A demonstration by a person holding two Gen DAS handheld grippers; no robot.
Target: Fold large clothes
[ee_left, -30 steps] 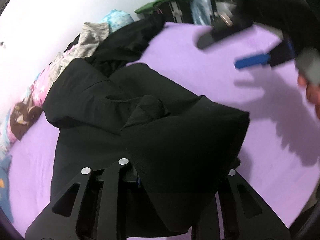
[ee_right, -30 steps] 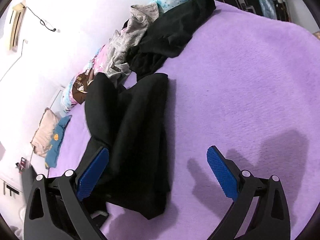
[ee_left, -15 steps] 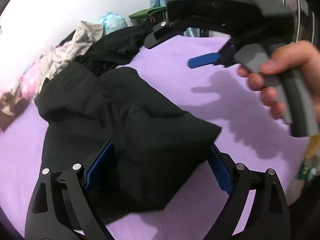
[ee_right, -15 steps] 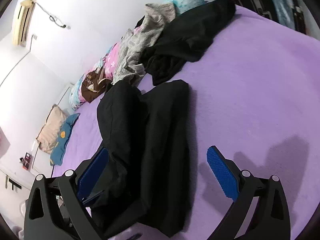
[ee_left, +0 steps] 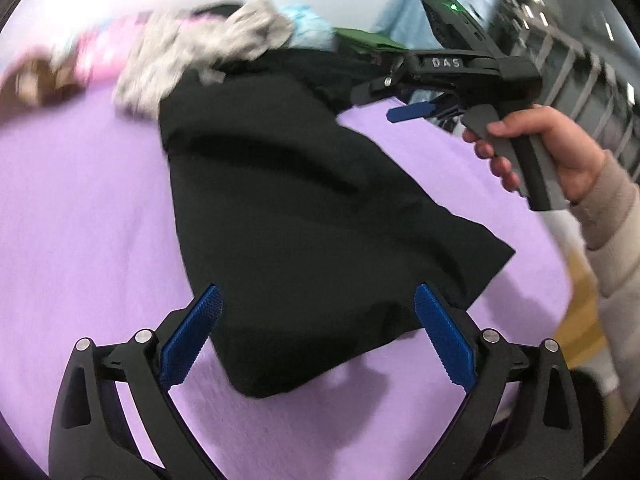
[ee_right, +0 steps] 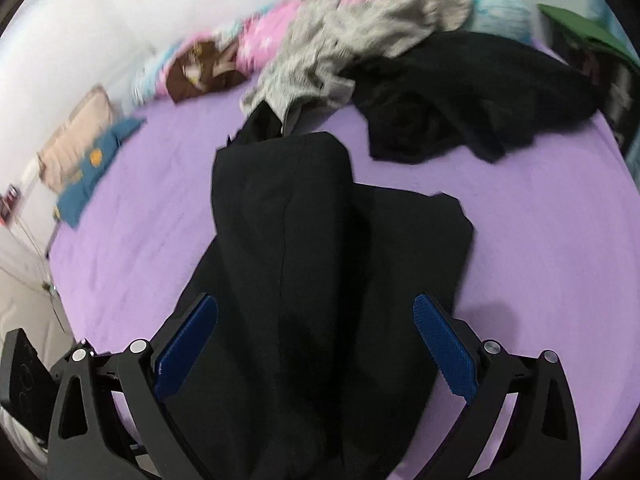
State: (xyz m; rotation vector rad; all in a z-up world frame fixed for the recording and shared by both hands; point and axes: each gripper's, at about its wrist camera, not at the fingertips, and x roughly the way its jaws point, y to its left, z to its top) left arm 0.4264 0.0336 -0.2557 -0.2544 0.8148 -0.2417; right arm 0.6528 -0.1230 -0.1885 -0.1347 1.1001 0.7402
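Black clothes lying folded on the purple bed

The left gripper (ee_left: 316, 332) has just been opening wide — nothing is pinched, and the black clothes (ee_left: 304, 216) are lying flat on the purple blanket (ee_left: 80, 216). The right gripper (ee_right: 316, 344) is hanging wide apart over them too — gripping nothing.

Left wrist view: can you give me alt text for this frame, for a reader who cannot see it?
A folded black garment lies on a purple bedspread, with the open left gripper above its near end, touching nothing. At upper right a hand holds the right gripper; crumpled clothes are heaped behind.
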